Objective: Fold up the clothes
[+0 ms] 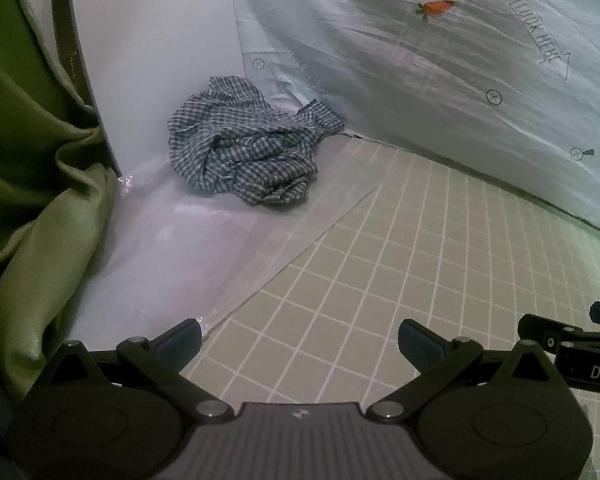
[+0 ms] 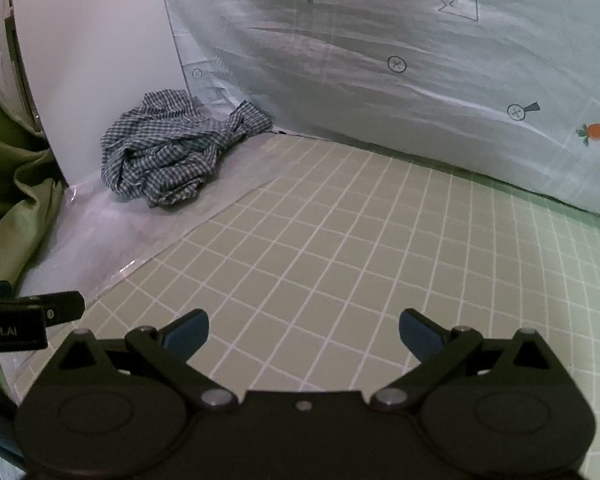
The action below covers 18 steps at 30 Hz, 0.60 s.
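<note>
Shirt (image 1: pixel 248 140), checked, crumpled in a heap against the white panel (image 1: pixel 152 52), no clear long axis. Left gripper (image 1: pixel 300 344) and right gripper (image 2: pixel 304 332) low over the grid mat (image 1: pixel 400 240), well short of the shirt, jaws wide, empty.

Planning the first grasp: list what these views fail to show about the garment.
- Crumpled blue-and-white checked cloth garment: type, collar, sleeves and hems are buried in its own folds, both views.
- Its far side faces the white panel, unseen.
- Grey grid-lined mat: near edge covered by each claw's body.
</note>
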Available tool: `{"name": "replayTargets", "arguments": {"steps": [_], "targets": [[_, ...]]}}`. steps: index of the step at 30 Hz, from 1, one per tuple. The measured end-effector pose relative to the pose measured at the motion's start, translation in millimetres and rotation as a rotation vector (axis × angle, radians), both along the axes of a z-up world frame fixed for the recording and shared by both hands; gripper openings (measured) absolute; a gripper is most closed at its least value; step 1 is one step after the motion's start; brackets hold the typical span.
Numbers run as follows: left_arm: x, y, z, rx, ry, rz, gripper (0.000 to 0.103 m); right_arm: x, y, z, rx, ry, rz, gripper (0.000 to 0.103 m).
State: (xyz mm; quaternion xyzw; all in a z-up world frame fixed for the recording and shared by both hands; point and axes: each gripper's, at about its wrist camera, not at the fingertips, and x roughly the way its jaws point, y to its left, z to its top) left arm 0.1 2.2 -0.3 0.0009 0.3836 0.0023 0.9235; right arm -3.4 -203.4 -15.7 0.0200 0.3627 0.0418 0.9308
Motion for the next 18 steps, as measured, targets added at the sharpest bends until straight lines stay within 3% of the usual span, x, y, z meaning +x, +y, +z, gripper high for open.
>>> {"name": "replayTargets", "arguments": {"steps": [18], "targets": [[27.3, 0.0, -16.0, -0.015, 0.073, 0.043, 0.103, 30.0, 8.2, -10.6, -0.038, 0.052, 0.059, 0.103]]}}
